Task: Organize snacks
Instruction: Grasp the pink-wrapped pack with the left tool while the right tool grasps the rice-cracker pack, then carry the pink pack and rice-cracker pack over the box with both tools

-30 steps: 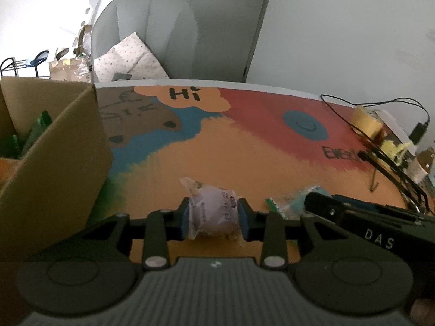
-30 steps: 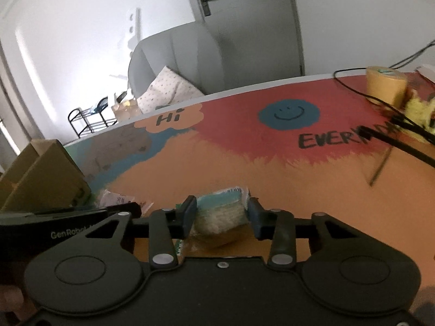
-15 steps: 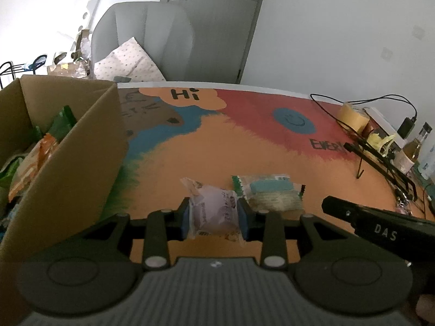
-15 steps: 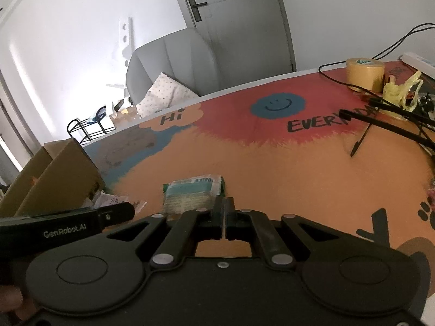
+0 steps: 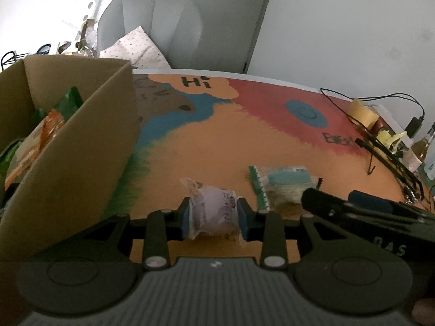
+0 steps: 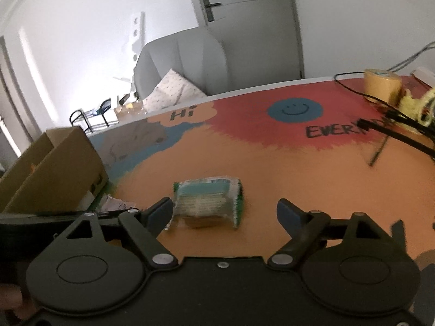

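A pale wrapped snack sits clamped between the blue pads of my left gripper, held just above the colourful table mat beside the open cardboard box of snacks. A green-edged cracker packet lies flat on the mat just ahead of my right gripper, whose jaws are opening with nothing pressed between them. Beyond the table stand a grey armchair and a closed door.
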